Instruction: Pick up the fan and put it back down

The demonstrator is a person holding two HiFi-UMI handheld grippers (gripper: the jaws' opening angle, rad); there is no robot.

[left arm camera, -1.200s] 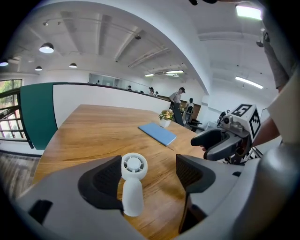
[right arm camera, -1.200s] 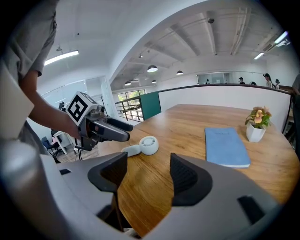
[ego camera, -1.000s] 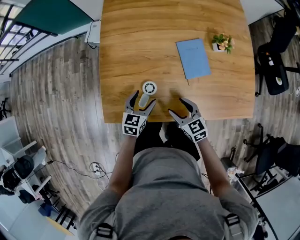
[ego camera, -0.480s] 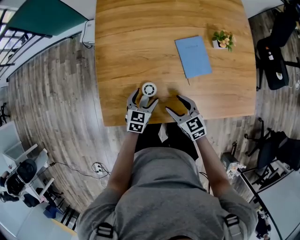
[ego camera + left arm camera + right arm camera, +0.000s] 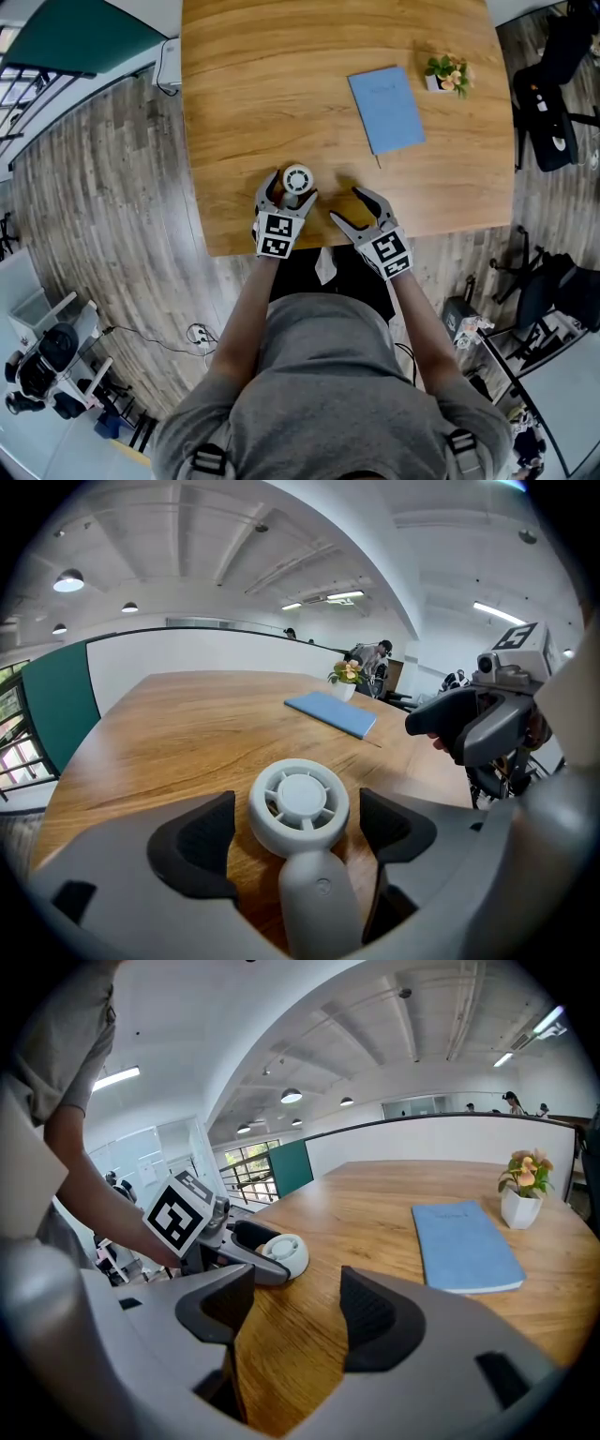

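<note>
— Where is the fan?

— On the table, close to its near edge and left of that edge's middle. The round head faces up, and the handle runs back toward the person.

— And the left claw?

— Wide open around the fan. One pad sits on either side of the head, with bare wood showing in both gaps. The left forearm reaches almost straight forward over the near edge.

— The right claw?

— Open as well, with only table wood between its pads. It sits just right of the fan by the near edge, and its forearm angles inward.

— Anything else?

— A blue notebook lies toward the far right corner. A small potted plant stands just beyond it, nearer the right edge.
</note>
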